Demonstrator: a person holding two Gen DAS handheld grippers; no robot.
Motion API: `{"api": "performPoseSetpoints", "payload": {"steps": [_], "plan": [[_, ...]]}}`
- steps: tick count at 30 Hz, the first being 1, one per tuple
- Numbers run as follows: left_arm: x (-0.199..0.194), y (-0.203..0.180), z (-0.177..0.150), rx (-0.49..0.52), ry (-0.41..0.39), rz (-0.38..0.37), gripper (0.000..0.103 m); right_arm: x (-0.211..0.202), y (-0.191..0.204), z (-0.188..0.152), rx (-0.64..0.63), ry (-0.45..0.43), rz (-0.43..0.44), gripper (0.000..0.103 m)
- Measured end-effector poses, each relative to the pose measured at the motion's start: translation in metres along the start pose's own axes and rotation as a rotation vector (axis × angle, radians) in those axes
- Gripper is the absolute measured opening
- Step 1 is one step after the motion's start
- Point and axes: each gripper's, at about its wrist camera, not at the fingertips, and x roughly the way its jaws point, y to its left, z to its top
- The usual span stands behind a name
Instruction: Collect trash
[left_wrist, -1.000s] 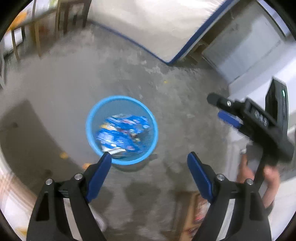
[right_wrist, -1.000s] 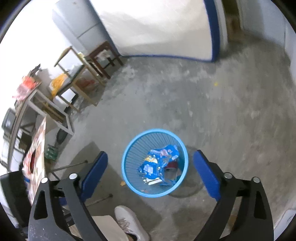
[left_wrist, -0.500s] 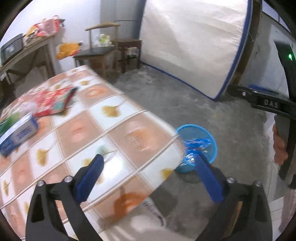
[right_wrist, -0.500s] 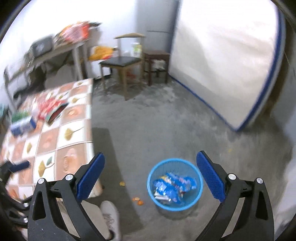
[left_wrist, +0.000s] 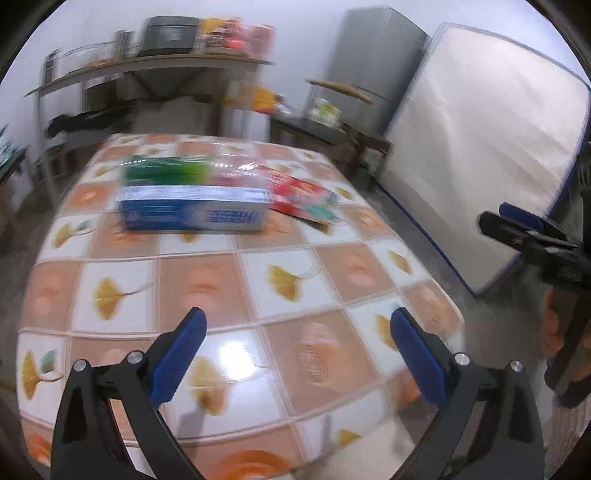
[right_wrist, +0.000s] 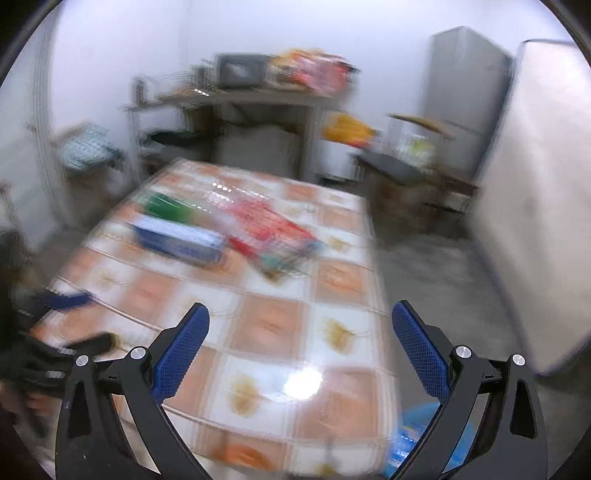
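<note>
Blue box (left_wrist: 192, 212) & red pack (left_wrist: 301, 197) on table (left_wrist: 280, 280) (both grippers empty).

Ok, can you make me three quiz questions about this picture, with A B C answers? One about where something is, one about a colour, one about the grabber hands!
1. Where is the blue and white box?
A. on the floor
B. on the table
C. in the bin

2. What colour are the pads on the fingers?
A. blue
B. yellow
C. pink

3. How is the left gripper?
A. shut on a wrapper
B. shut on nothing
C. open and empty

Answers: 1 B, the box lies on the tiled cloth beside the red packet. 2 A, both pads show blue. 3 C, its fingers stand wide apart with only table between them.
</note>
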Motion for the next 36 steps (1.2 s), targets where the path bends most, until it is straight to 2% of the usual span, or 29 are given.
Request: {"api": "performPoseSetpoints", "payload": {"steps": [3, 5, 10, 13, 18, 25, 31, 33, 36], "plan": [[-0.009, 0.032, 0.002, -0.056, -0.038, 0.025, 0.098, 0.015, 0.017, 0.025, 0.036, -0.033, 0.183, 0.095], [-0.012, 0.052, 0.004, -0.096, -0.060, 0.032, 0.098, 0.030, 0.028, 0.040, 0.063, -0.035, 0.267, 0.095], [-0.016, 0.077, 0.007, -0.101, -0.095, 0.074, 0.098, 0.075, 0.058, 0.065, 0.048, 0.050, 0.313, 0.095], [-0.006, 0.086, 0.008, -0.097, -0.085, 0.036, 0.098, 0.101, 0.069, 0.072, 0.030, 0.096, 0.370, 0.095], [0.013, 0.090, 0.007, -0.079, -0.043, -0.027, 0.098, 0.146, 0.088, 0.084, -0.020, 0.172, 0.360, 0.095], [0.030, 0.104, 0.004, -0.104, -0.023, 0.013, 0.098, 0.206, 0.098, 0.083, -0.067, 0.292, 0.323, 0.091], [0.034, 0.126, -0.005, -0.179, -0.005, 0.031, 0.098, 0.226, 0.092, 0.071, -0.038, 0.375, 0.346, 0.083], [0.033, 0.133, -0.007, -0.202, 0.001, 0.038, 0.098, 0.223, 0.095, 0.067, -0.051, 0.381, 0.351, 0.083], [0.032, 0.143, -0.010, -0.236, 0.009, 0.045, 0.098, 0.212, 0.098, 0.061, -0.060, 0.404, 0.406, 0.082]]}}
